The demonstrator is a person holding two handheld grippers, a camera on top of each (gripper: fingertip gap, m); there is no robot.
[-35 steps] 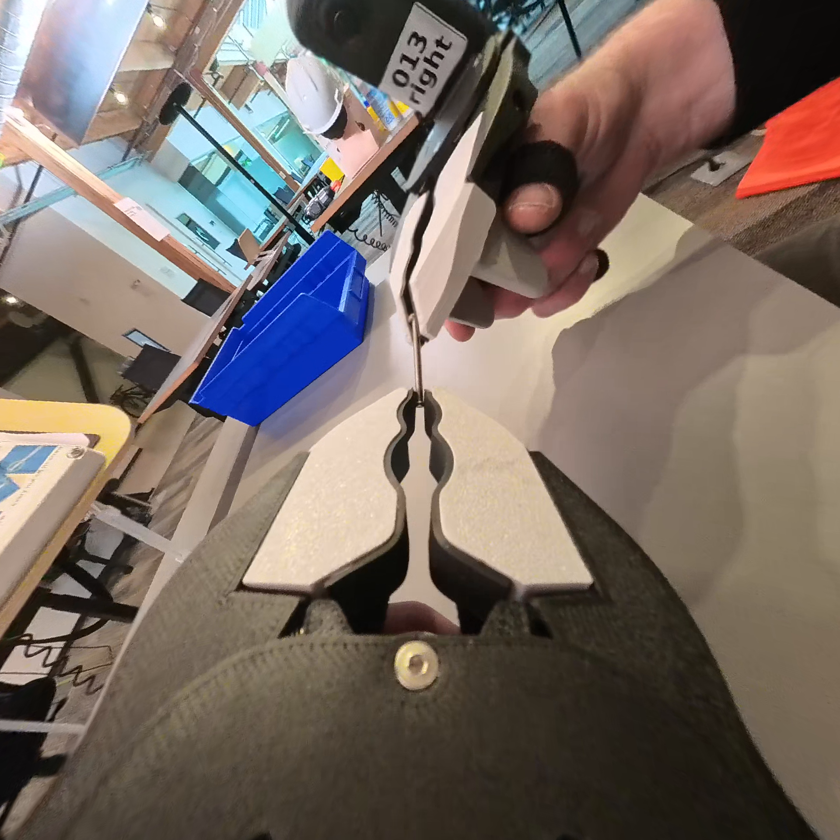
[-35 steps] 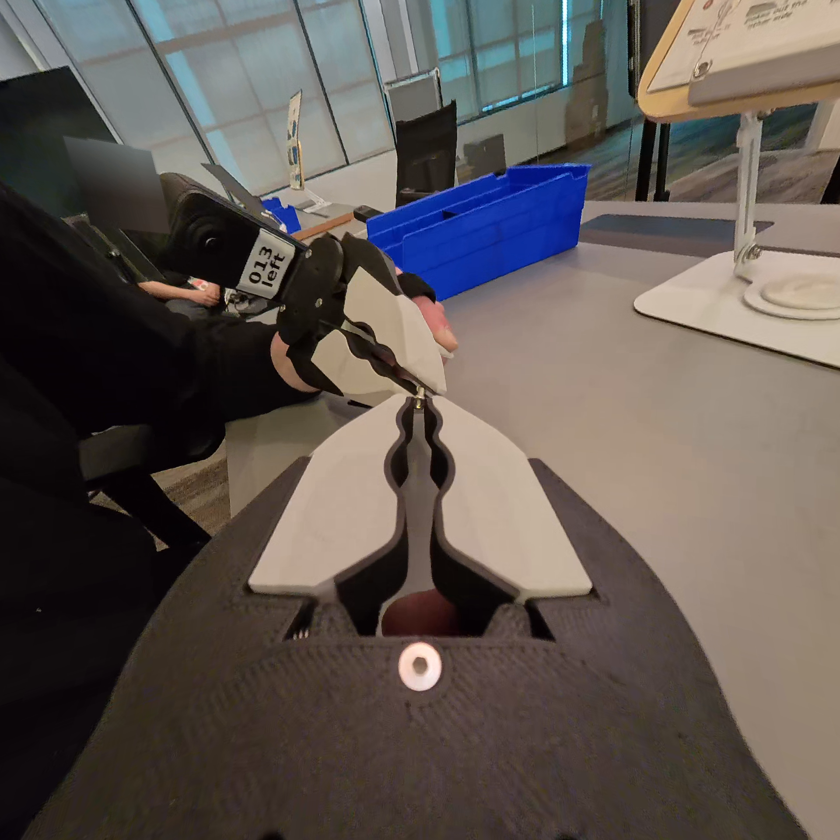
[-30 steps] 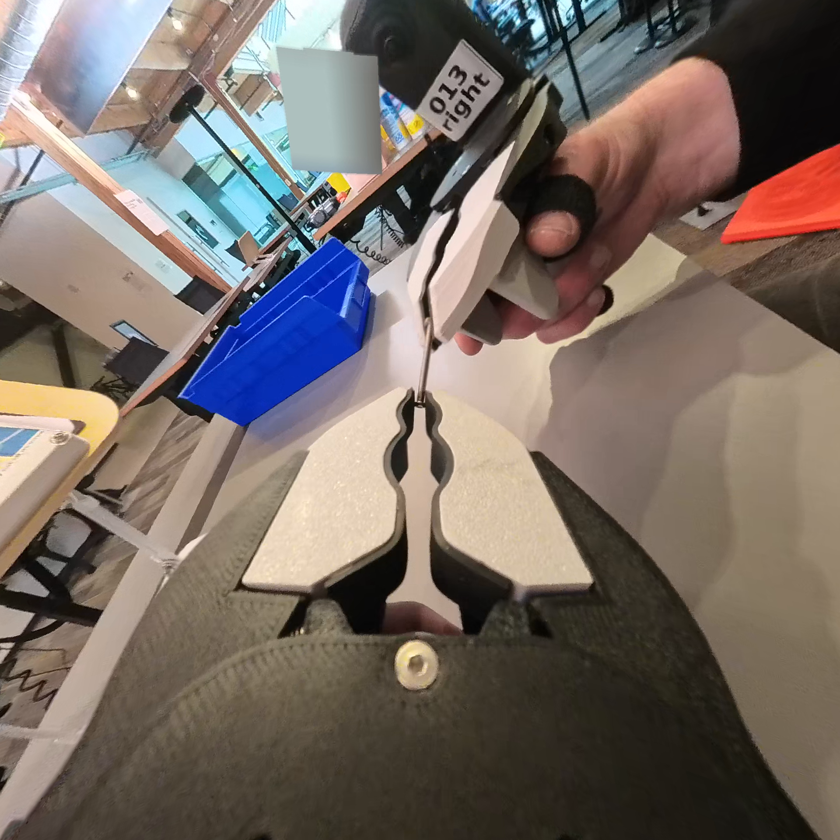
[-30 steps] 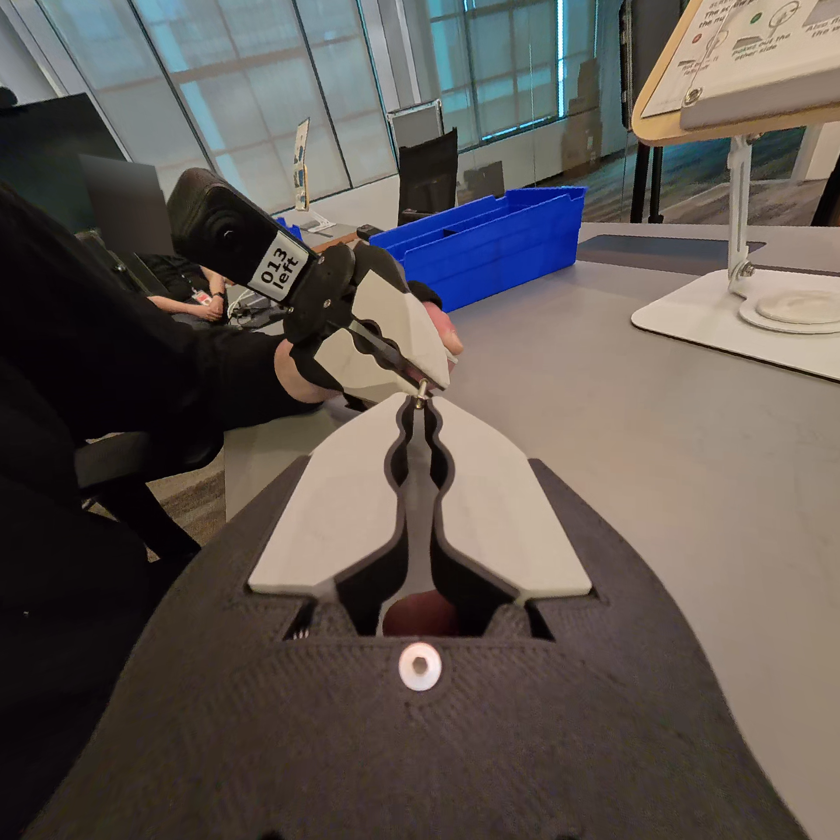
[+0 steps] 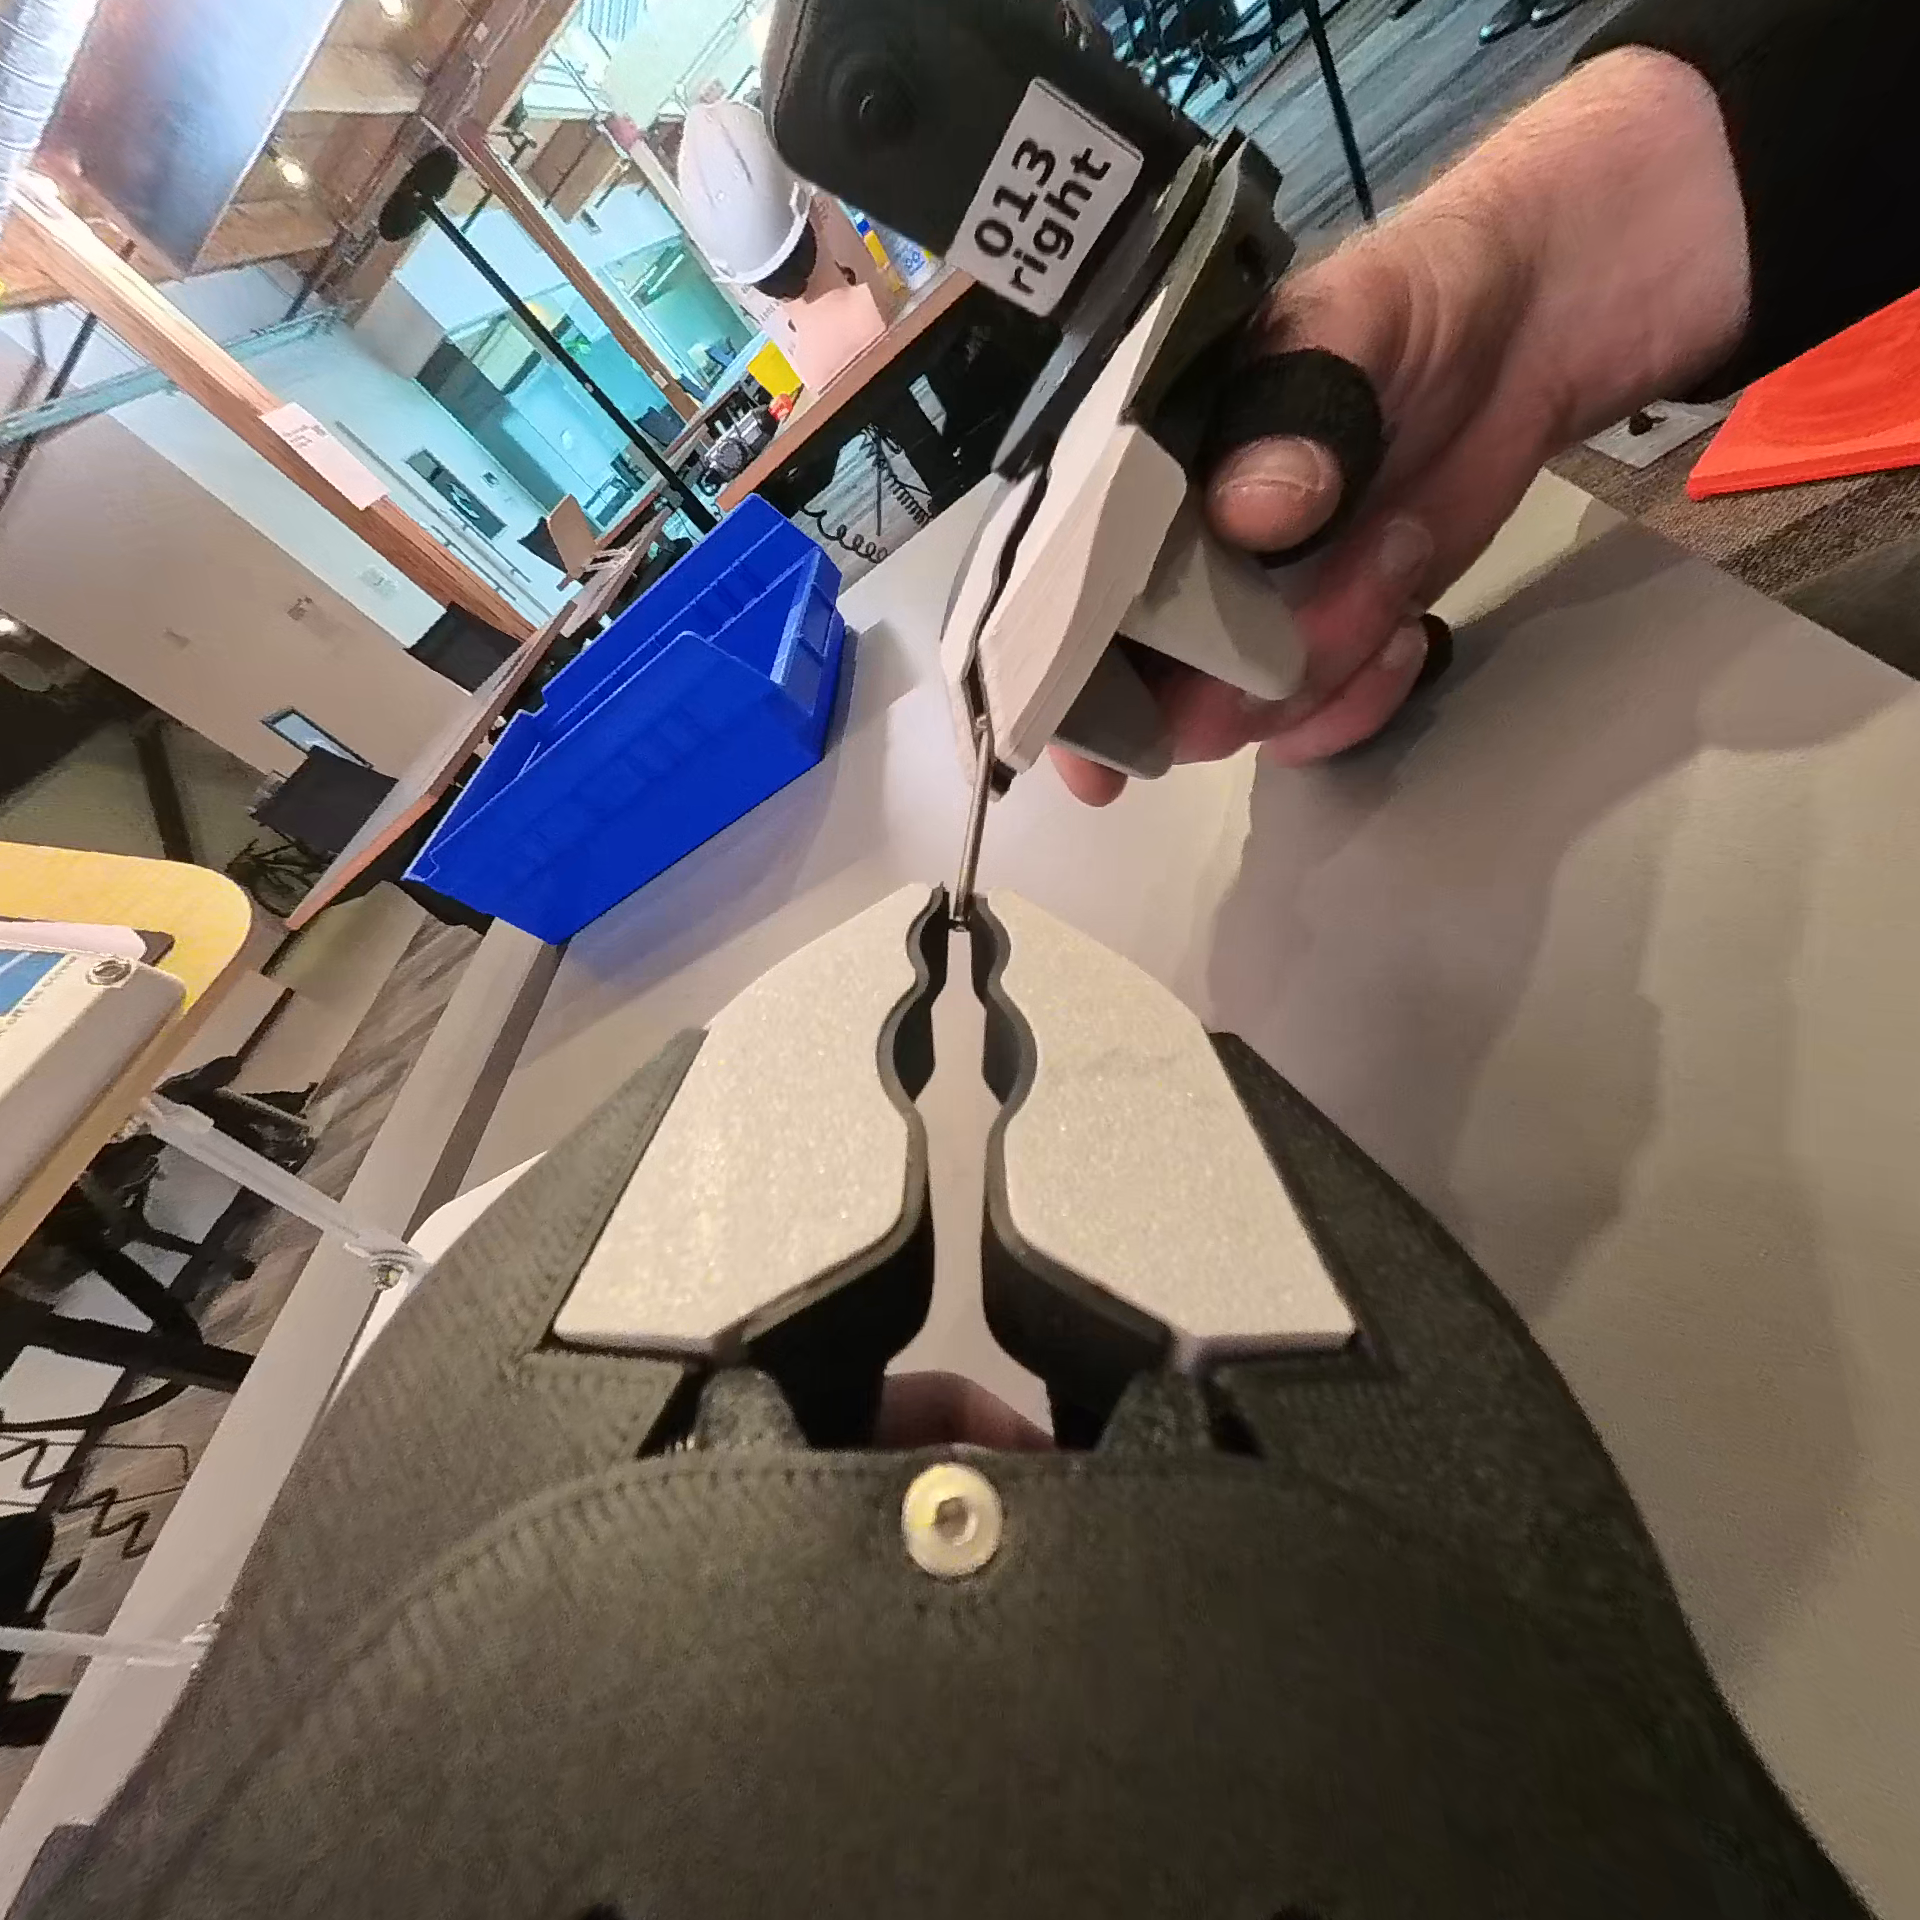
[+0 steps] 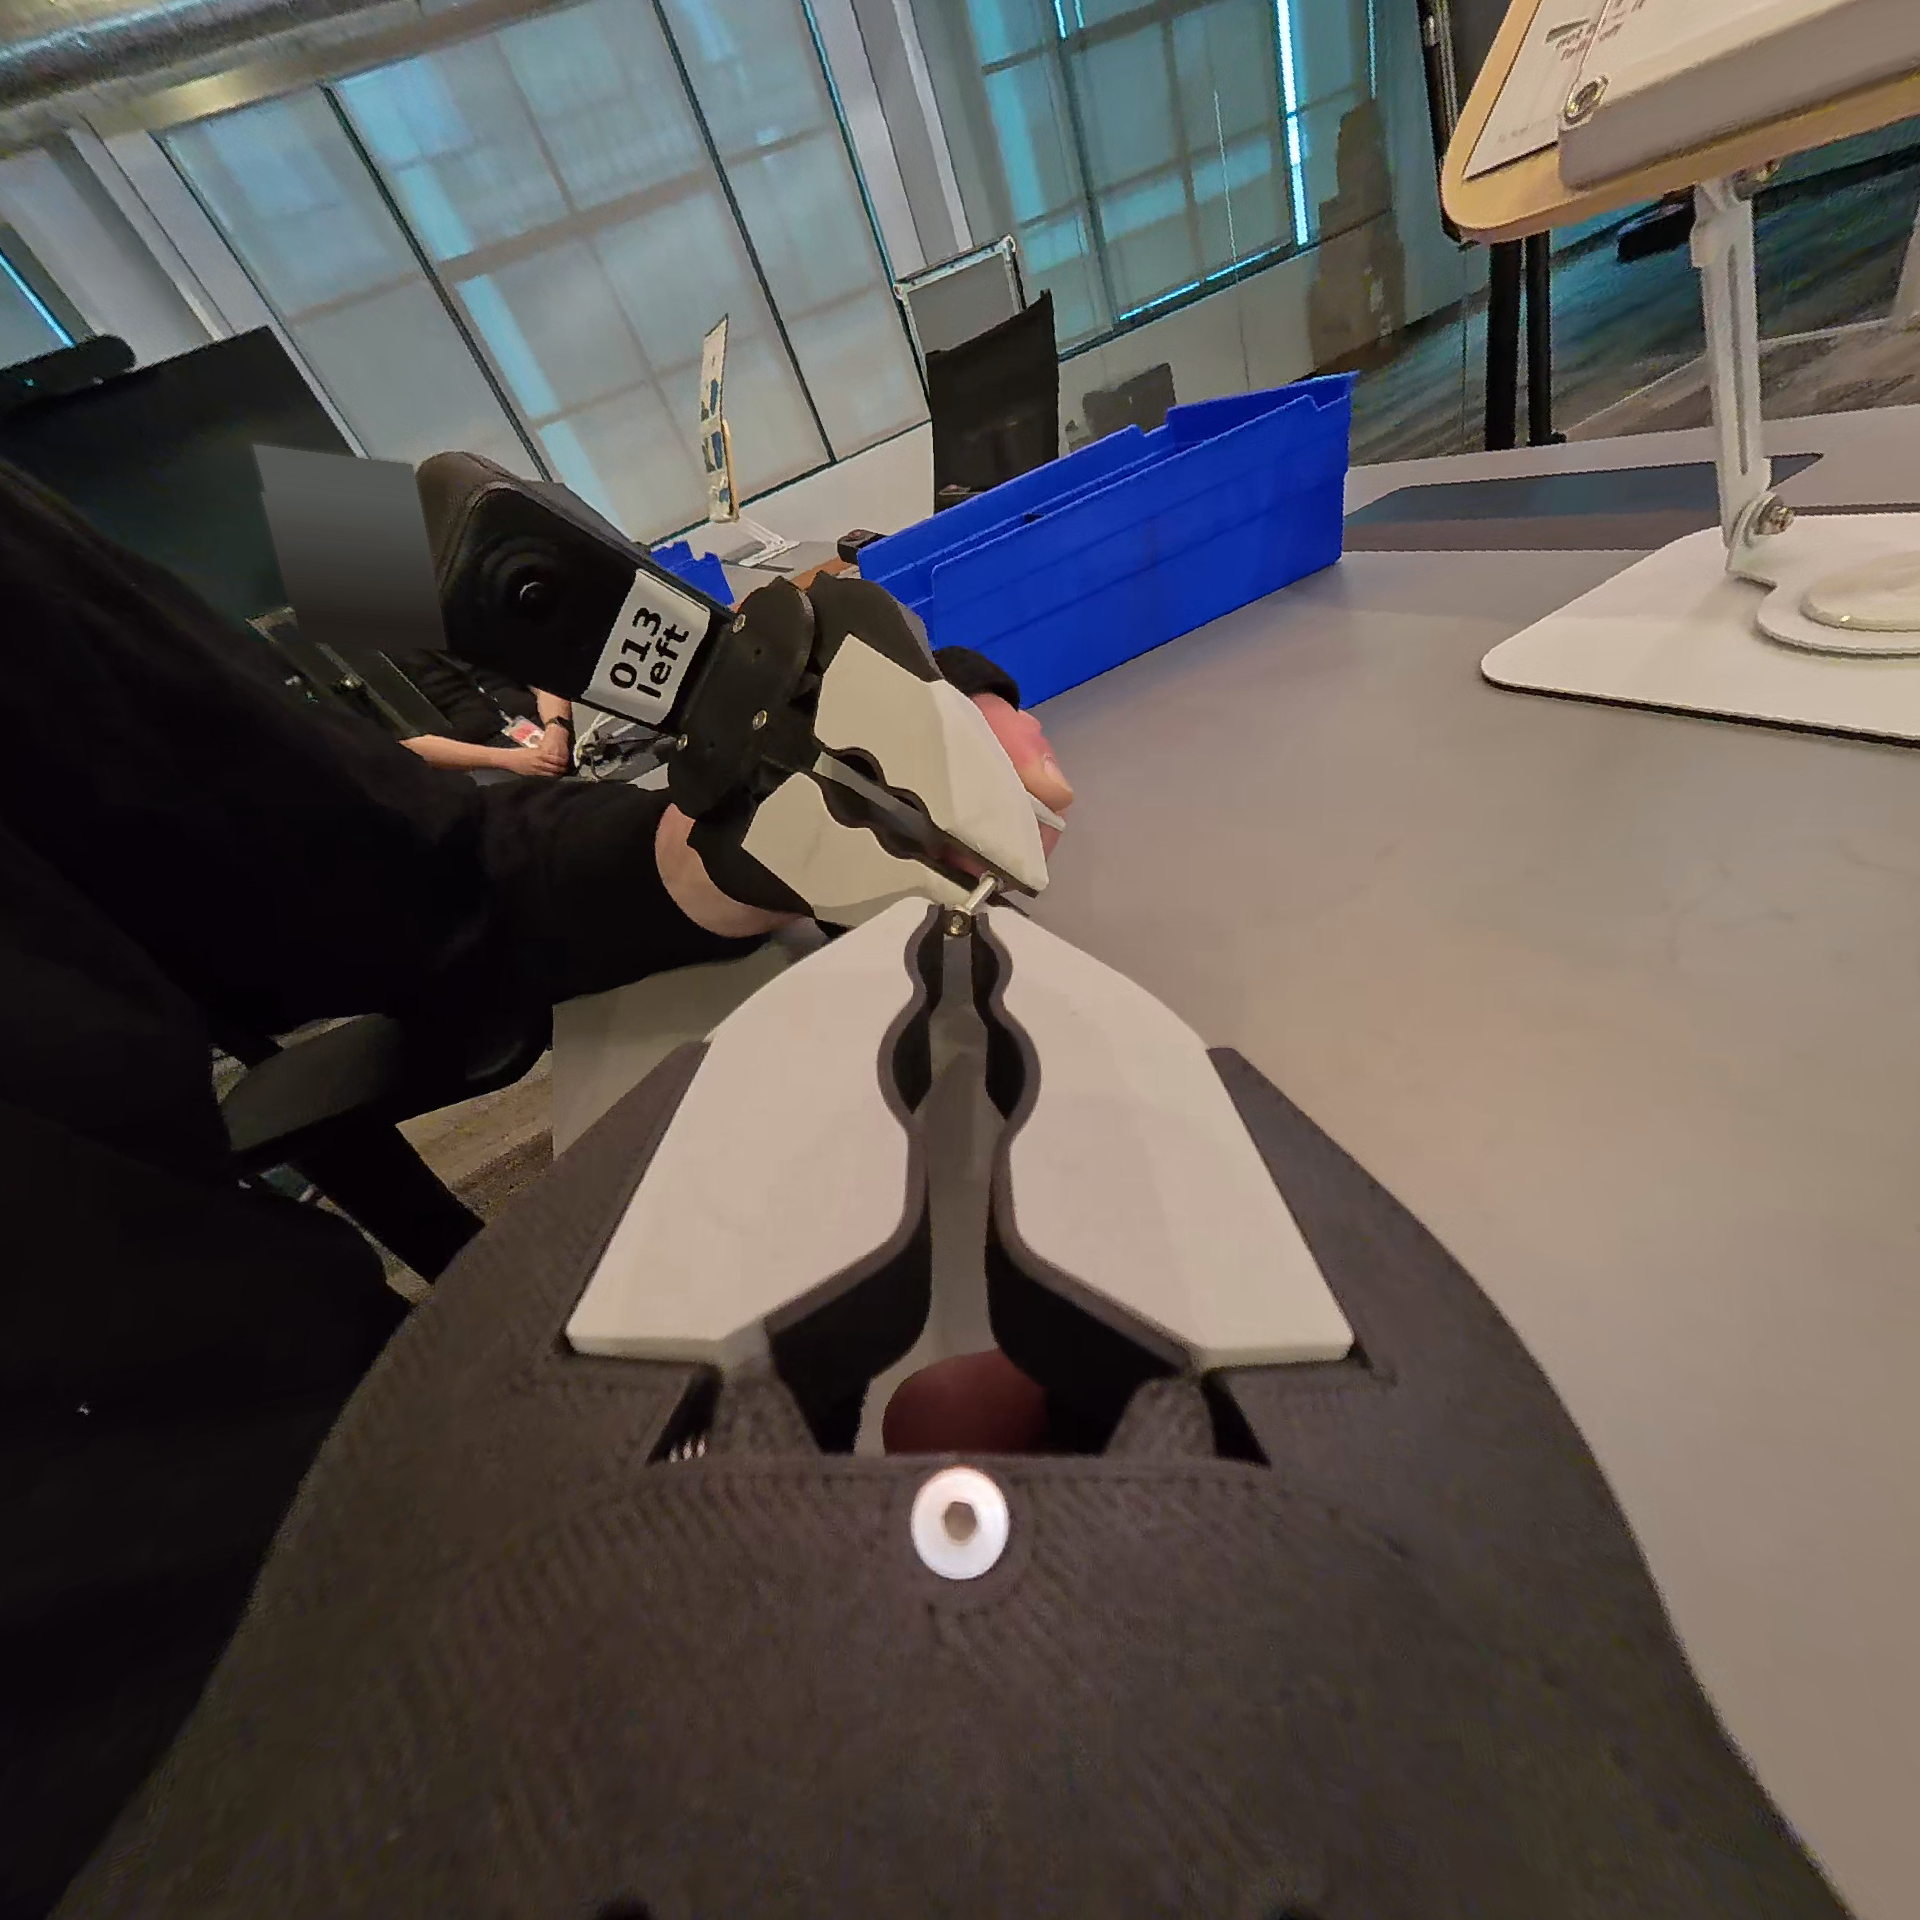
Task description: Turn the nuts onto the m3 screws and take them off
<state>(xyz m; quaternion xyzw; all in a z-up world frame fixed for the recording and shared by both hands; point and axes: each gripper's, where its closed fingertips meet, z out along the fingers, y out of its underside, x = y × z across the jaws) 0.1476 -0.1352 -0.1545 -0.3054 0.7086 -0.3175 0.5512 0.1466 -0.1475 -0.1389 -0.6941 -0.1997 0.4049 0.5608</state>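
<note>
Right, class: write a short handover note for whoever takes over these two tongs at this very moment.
Left tongs: shut, pinching one end of the m3 screw.
Right tongs: shut on the screw's other end; the screw is held in the air above the grey table.
Nut: too small to make out, so how far it is threaded cannot be told.
Blue bin: on the table farther off.
Left to do: probably finish turning the nut on, then take it off.

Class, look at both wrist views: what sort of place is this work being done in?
Probably an open-plan office or lab workspace: a grey table carrying a blue parts bin, large glass window walls behind, and a hard hat among other desks.
</note>
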